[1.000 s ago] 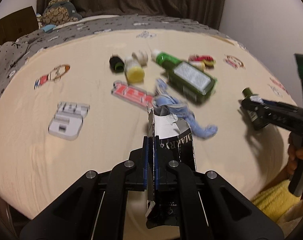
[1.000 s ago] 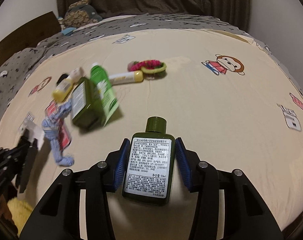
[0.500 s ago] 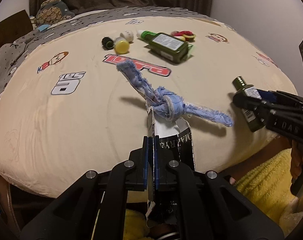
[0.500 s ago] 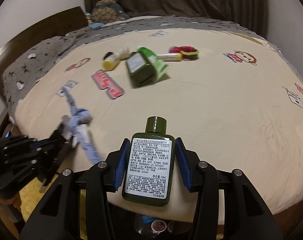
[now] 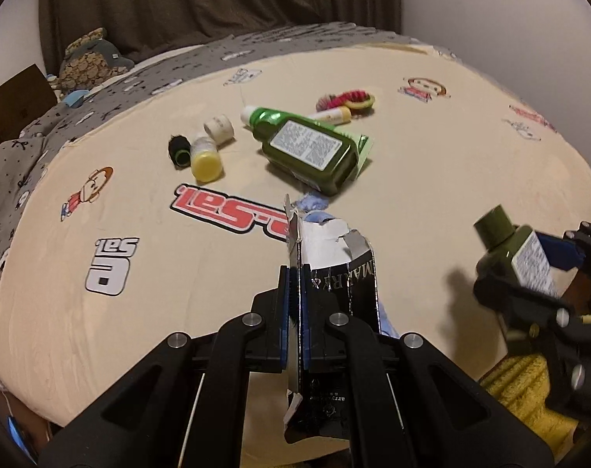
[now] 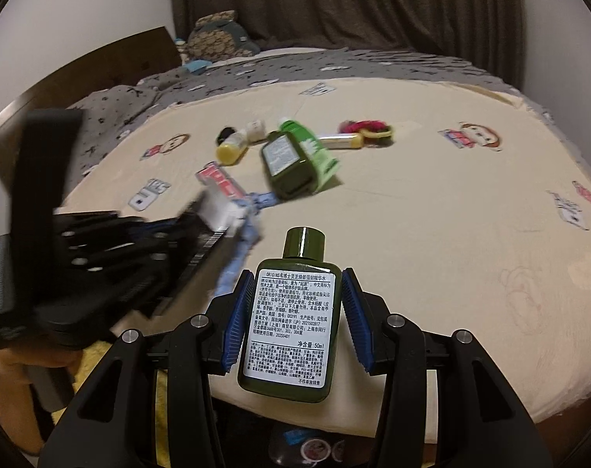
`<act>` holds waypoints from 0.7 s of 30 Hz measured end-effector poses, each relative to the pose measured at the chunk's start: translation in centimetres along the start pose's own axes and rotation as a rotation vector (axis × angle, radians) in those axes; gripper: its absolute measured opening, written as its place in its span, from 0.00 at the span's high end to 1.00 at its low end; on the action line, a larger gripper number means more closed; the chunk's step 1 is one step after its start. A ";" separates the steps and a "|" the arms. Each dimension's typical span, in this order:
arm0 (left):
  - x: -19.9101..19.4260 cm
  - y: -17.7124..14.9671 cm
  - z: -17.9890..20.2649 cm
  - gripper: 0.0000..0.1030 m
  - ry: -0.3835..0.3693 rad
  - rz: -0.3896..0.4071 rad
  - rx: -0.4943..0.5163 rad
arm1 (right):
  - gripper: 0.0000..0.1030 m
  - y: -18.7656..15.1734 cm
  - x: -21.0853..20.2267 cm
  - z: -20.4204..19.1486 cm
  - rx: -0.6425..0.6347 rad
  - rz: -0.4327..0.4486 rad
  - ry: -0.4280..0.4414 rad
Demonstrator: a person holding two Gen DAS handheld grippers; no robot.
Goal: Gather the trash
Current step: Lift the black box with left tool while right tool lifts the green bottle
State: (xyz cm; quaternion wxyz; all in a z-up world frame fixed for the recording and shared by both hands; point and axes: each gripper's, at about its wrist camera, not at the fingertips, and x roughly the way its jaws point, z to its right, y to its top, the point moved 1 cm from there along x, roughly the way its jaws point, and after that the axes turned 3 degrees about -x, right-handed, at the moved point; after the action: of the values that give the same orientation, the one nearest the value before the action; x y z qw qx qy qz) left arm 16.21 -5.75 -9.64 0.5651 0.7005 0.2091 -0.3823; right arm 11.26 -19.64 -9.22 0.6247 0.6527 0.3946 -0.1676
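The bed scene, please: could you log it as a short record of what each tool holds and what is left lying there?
left tool: shut on a torn black carton, blue rag beside it
right tool: shut on a small green bottle
bed: cream sheet, cartoon prints
left lying: large green bottle, yellow jar, black spool, white cap, pale tube, pink ring toy

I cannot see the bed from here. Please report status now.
Left gripper shut on torn black carton. Right gripper shut on small green bottle. Large green bottle remains on bed. Nothing blocking.
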 end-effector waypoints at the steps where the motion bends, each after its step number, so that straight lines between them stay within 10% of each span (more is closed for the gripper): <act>1: 0.1 -0.1 -0.2 0.96 -0.005 -0.005 -0.004 | 0.55 0.0 0.4 -0.2 -0.003 -0.008 0.009; 21: -1.5 -4.2 -5.3 0.96 -0.103 -0.060 -0.076 | 0.55 0.4 5.9 -4.0 -0.047 -0.112 0.029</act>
State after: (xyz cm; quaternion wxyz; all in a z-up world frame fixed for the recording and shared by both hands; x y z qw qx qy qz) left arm 13.84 0.64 -10.79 0.5897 0.6515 0.2149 -0.4263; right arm 14.18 -13.98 -12.53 0.6237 0.6171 0.4432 -0.1837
